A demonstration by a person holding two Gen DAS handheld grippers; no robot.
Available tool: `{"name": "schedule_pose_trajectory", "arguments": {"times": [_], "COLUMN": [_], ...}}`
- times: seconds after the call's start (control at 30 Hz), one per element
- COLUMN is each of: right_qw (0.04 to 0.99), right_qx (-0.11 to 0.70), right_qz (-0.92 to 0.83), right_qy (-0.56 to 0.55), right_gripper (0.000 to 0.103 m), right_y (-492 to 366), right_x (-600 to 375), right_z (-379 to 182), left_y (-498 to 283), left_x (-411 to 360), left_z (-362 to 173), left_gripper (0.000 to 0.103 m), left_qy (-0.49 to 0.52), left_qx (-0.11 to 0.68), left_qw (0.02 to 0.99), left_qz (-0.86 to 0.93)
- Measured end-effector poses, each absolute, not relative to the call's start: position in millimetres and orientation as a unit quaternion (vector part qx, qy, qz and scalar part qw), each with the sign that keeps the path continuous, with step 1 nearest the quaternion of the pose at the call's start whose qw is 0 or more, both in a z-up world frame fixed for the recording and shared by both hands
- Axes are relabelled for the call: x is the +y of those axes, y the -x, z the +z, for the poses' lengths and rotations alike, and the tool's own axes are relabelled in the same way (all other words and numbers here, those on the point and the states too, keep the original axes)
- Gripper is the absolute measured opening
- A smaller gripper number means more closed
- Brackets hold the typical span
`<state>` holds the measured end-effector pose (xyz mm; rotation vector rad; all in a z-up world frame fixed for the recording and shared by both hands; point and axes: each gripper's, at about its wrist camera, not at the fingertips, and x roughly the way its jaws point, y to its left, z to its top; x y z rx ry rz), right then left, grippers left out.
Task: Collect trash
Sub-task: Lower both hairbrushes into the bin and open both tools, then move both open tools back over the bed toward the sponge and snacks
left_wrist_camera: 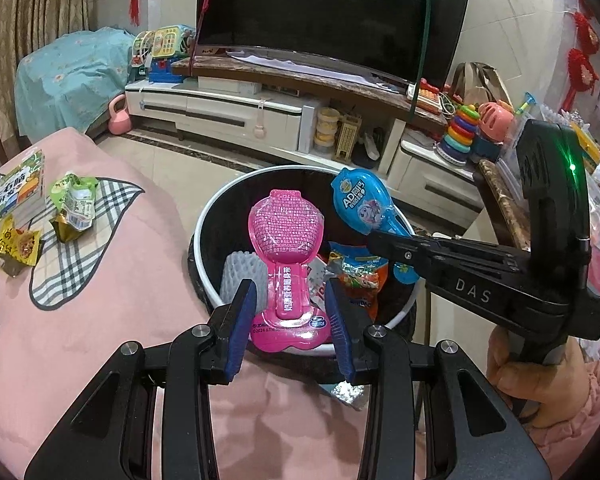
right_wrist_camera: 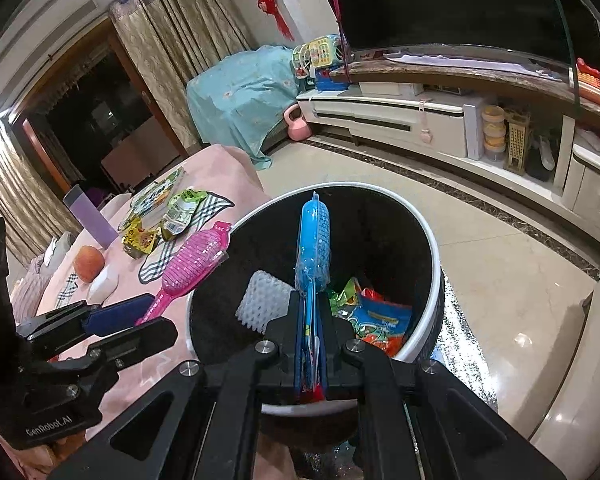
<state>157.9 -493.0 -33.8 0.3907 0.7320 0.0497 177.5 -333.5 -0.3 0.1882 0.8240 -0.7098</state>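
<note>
The left gripper [left_wrist_camera: 290, 312] fingers clamp a pink packet [left_wrist_camera: 286, 256], the right gripper [right_wrist_camera: 311, 344] fingers a blue packet [right_wrist_camera: 314, 240]; both hang above the trash bin [left_wrist_camera: 204, 216]. Each packet's long axis runs forward beyond its fingers, wide end outward. Releasing near the rim could drop the pink one outside
</note>
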Motion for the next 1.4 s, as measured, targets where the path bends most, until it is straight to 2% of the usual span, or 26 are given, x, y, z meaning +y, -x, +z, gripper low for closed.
{"name": "schedule_pose_trajectory", "arguments": {"times": [0.57, 0.67, 0.7, 0.77, 0.8, 0.83, 0.9, 1.0, 1.07, 1.13, 1.2, 1.4], "right_qw": [0.909, 0.910, 0.911, 0.912, 0.912, 0.913, 0.914, 0.915, 0.918, 0.923, 0.927, 0.930], "right_qx": [0.373, 0.368, 0.365, 0.361, 0.359, 0.356, 0.351, 0.345, 0.338, 0.325, 0.316, 0.309], "right_qz": [0.017, 0.015, 0.015, 0.012, 0.012, 0.011, 0.011, 0.012, 0.013, 0.018, 0.022, 0.072], "right_qy": [-0.185, -0.189, -0.191, -0.193, -0.196, -0.199, -0.202, -0.208, -0.208, -0.206, -0.200, -0.184], "right_gripper": [0.010, 0.011, 0.011, 0.013, 0.019, 0.029, 0.039, 0.044, 0.058, 0.081, 0.086, 0.094], "right_y": [-169.9, -167.2, -165.5, -163.1, -161.1, -159.5, -154.6, -150.1, -146.8, -141.7, -137.9, -138.2], "right_x": [-499.4, -500.9, -500.9, -500.6, -500.8, -500.1, -497.9, -491.5, -485.3, -474.6, -464.3, -409.6], "right_z": [-41.4, -38.2, -36.8, -35.2, -34.7, -34.3, -33.3, -30.1, -26.3, -20.5, -15.4, -3.3], "left_y": [-191.6, -190.2, -189.5, -187.7, -186.4, -186.5, -184.2, -182.2, -180.7, -178.5, -177.0, -169.2], "left_x": [-347.6, -345.2, -343.2, -337.1, -332.4, -328.9, -316.5, -290.4, -272.4, -253.2, -228.7, -164.2], "left_z": [-10.8, -10.3, -9.7, -8.5, -8.2, -7.9, -8.2, -10.2, -12.6, -14.5, -16.4, -25.9], "left_gripper": [0.036, 0.047, 0.055, 0.059, 0.059, 0.059, 0.062, 0.068, 0.070, 0.071, 0.073, 0.075], "left_qy": [-0.101, -0.099, -0.097, -0.090, -0.085, -0.083, -0.075, -0.057, -0.045, -0.031, -0.015, 0.013], "left_qx": [0.412, 0.410, 0.409, 0.406, 0.406, 0.406, 0.405, 0.406, 0.408, 0.408, 0.410, 0.416], "left_qw": [0.841, 0.842, 0.843, 0.846, 0.848, 0.849, 0.853, 0.861, 0.866, 0.871, 0.876, 0.886], "left_qz": [-0.336, -0.337, -0.335, -0.332, -0.330, -0.328, -0.320, -0.302, -0.287, -0.273, -0.253, -0.206]}}
